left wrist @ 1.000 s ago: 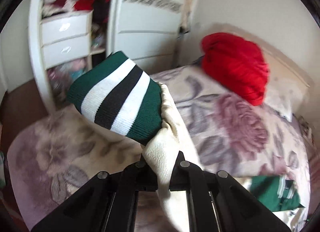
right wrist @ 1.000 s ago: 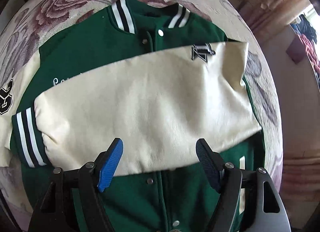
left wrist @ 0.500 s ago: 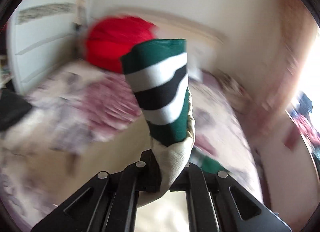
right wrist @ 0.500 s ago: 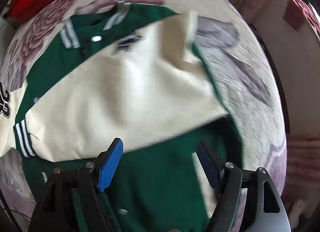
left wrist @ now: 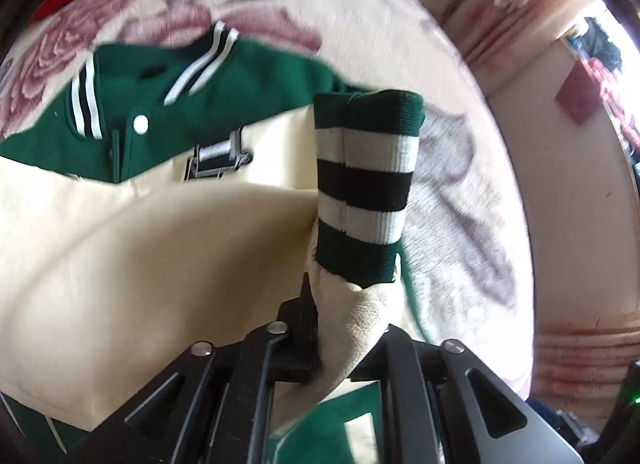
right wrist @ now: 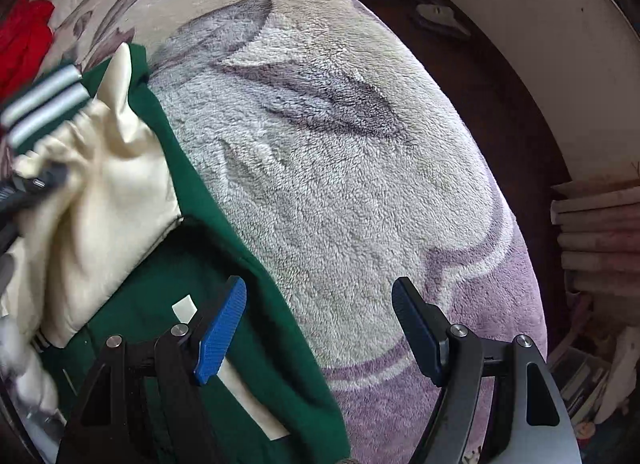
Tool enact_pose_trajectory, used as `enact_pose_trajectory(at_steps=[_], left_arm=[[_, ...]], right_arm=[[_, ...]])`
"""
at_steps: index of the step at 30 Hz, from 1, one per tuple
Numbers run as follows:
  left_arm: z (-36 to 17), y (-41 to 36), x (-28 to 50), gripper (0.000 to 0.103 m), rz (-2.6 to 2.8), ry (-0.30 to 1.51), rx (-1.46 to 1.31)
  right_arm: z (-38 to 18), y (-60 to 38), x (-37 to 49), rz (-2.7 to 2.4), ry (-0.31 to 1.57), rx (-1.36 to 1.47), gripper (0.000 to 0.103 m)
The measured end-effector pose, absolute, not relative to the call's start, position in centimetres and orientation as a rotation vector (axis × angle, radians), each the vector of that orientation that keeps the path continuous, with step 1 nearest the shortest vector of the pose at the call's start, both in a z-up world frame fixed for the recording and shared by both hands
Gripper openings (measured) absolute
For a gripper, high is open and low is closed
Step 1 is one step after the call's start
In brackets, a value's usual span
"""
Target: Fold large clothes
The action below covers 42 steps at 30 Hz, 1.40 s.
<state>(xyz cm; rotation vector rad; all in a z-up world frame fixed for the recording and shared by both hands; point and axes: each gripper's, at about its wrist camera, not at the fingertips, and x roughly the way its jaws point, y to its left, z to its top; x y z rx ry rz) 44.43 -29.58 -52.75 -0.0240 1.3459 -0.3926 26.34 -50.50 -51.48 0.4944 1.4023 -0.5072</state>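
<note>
A green varsity jacket (left wrist: 240,75) with cream sleeves lies front up on the bed, one cream sleeve (left wrist: 132,248) folded across its chest. My left gripper (left wrist: 344,344) is shut on the other cream sleeve just below its green, white and black striped cuff (left wrist: 364,183), holding it above the jacket's right side. In the right wrist view the jacket's green edge (right wrist: 208,232) and the held sleeve (right wrist: 100,191) are at the left. My right gripper (right wrist: 320,328) is open and empty, low over the jacket's right edge and the blanket.
The bed carries a fleecy floral blanket (right wrist: 340,151). A red garment (right wrist: 24,35) lies near the bed's head. The bed's right edge drops to a dark floor with slippers (right wrist: 436,15). Stacked books (right wrist: 600,240) stand at the right.
My left gripper has swung the held sleeve from facing the wardrobe to over the jacket. My right gripper has moved right, off the folded sleeve to the jacket's edge.
</note>
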Motion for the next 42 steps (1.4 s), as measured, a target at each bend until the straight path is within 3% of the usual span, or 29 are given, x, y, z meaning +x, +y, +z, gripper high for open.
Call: enact_pose_trajectory(at_steps=[1, 2, 3, 6, 10, 13, 18, 19, 21, 22, 24, 28, 32, 35, 37, 42], left_arm=[[-52.9, -29.1, 44.5, 0.033, -0.400, 1.359, -0.030], [-52.8, -28.6, 44.6, 0.069, -0.415, 1.364, -0.044], [-52.2, -27.8, 44.4, 0.097, -0.448, 1.365, -0.073], [-50.9, -25.6, 43.1, 0.099, -0.533, 1.362, -0.114], [-48.9, -21.0, 40.1, 0.099, -0.503, 1.340, 0.001], [-48.0, -13.8, 40.2, 0.099, -0.279, 1.263, 0.085], [-51.4, -0.6, 43.6, 0.099, 0.190, 1.245, 0.121], [-52.8, 1.7, 44.2, 0.099, 0.251, 1.262, 0.097], [-54.6, 4.8, 45.3, 0.101, 0.282, 1.286, 0.024], [-56.0, 6.0, 45.7, 0.101, 0.279, 1.311, -0.018], [-57.7, 6.6, 45.9, 0.101, 0.240, 1.333, -0.062], [-58.3, 5.3, 46.3, 0.102, 0.209, 1.328, -0.053], [-56.5, 5.2, 45.7, 0.101, 0.243, 1.330, -0.061], [-53.5, 4.8, 42.9, 0.101, 0.255, 1.283, 0.004], [-52.2, 4.7, 40.7, 0.101, 0.276, 1.264, 0.069], [-50.2, 4.0, 41.0, 0.101, 0.286, 1.245, 0.041]], right_arm=[[-51.4, -51.0, 26.3, -0.490, 1.396, 0.517, 0.077], [-51.4, -51.4, 26.4, -0.467, 1.388, 0.551, 0.077], [-51.3, -51.5, 26.5, -0.442, 1.381, 0.583, 0.077], [-50.8, -51.4, 27.5, -0.376, 1.356, 0.666, 0.084], [-50.8, -50.6, 30.8, -0.259, 1.324, 0.792, 0.085], [-51.3, -49.0, 35.1, -0.160, 1.307, 0.800, 0.085], [-55.9, -44.7, 42.1, -0.047, 1.438, 0.720, 0.084], [-56.8, -44.1, 42.6, -0.031, 1.472, 0.709, 0.071], [-58.0, -42.2, 44.2, -0.006, 1.519, 0.645, 0.028], [-57.5, -41.3, 44.7, -0.059, 1.503, 0.563, 0.016], [-56.0, -40.5, 45.4, -0.068, 1.438, 0.534, 0.011], [-54.4, -40.0, 47.7, -0.152, 1.345, 0.424, 0.011], [-58.1, -39.1, 50.3, -0.189, 1.471, 0.328, 0.014], [-56.7, -38.3, 50.1, -0.150, 1.509, 0.300, 0.030], [-55.1, -38.5, 48.5, -0.111, 1.493, 0.348, 0.050], [-52.9, -37.7, 44.1, -0.044, 1.501, 0.461, 0.053]])
